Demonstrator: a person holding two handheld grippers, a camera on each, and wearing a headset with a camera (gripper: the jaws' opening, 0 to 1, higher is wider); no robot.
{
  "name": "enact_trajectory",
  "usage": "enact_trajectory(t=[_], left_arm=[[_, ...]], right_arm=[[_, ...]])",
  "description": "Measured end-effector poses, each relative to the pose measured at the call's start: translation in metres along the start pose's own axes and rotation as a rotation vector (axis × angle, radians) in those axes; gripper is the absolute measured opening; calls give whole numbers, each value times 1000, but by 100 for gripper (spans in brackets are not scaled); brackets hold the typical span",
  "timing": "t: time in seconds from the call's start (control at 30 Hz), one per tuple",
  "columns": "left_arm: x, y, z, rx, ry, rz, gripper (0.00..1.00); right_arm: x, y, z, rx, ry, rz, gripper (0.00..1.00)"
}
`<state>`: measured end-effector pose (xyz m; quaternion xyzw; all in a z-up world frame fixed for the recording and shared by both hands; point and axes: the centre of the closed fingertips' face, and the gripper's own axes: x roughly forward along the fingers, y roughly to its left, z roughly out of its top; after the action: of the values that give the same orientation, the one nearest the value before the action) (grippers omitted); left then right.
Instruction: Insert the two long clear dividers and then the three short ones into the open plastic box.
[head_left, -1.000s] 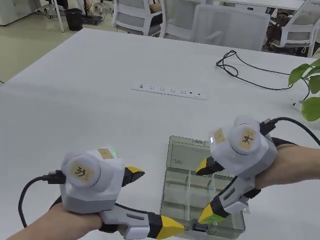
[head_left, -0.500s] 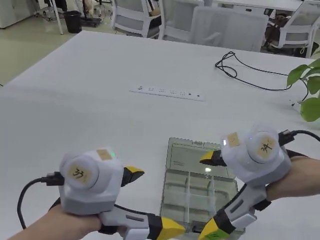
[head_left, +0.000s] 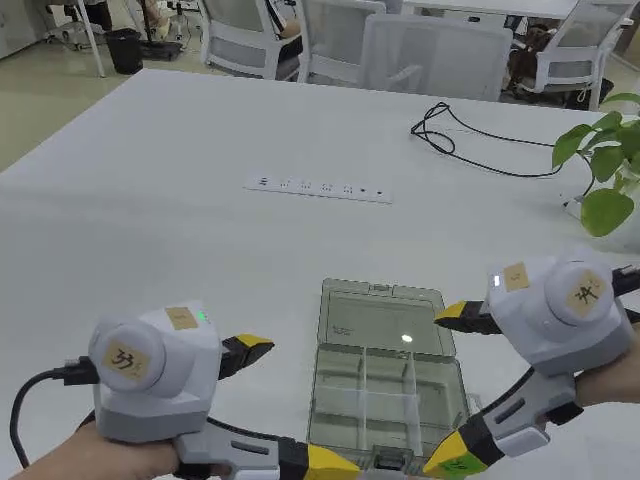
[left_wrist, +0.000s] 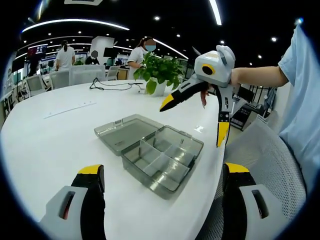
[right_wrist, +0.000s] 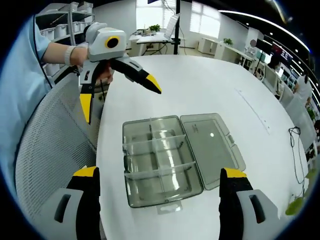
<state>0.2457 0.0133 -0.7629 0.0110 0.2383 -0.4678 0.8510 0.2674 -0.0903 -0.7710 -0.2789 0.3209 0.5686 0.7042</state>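
Observation:
The clear grey plastic box (head_left: 385, 395) lies open on the white table, its lid (head_left: 385, 318) flat behind it. Several clear dividers (head_left: 364, 380) stand inside and split it into compartments. My left gripper (head_left: 290, 405) is open to the left of the box, holding nothing. My right gripper (head_left: 450, 390) is open at the box's right side, also with nothing in it. In the left gripper view the box (left_wrist: 157, 157) lies ahead of the open left gripper (left_wrist: 163, 170), with the right gripper (left_wrist: 193, 124) beyond it. In the right gripper view the box (right_wrist: 157, 160) sits between the jaws of the right gripper (right_wrist: 159, 172), and the left gripper (right_wrist: 120, 101) hangs past it.
A white power strip (head_left: 318, 188) is set into the table's middle. A black cable (head_left: 470, 145) loops at the back right, near a green plant (head_left: 605, 170). Office chairs (head_left: 430, 50) line the far edge. A grey mesh chair (right_wrist: 55, 150) stands at the near edge.
My right gripper has drawn back to the right, off the box, still open. The left gripper has barely moved. The head camera has shifted, so the scene sits further left.

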Motion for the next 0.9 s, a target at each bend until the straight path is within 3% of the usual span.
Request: enact_trajectory(t=[0.17, 0.23, 0.37, 0.6, 0.8, 0.9], left_arm=[[0, 1, 0, -7, -2, 1, 100], [0, 2, 2, -30, -22, 2, 100], [1, 1, -1, -34, -17, 2, 100], [1, -1, -3, -33, -11, 3, 100], [2, 0, -3, -31, -10, 7, 100], [1, 0, -2, -31, -15, 11, 100]], right_arm=[[-17, -8, -25, 36, 20, -37, 99], [-24, -11, -38, 61, 31, -54, 99], [-36, -13, -68, 86, 85, -69, 96], [-52, -8, -103, 95, 165, -76, 92], [-67, -13, -150, 120, 258, -62, 89], [-69, -13, -160, 127, 289, -61, 88]])
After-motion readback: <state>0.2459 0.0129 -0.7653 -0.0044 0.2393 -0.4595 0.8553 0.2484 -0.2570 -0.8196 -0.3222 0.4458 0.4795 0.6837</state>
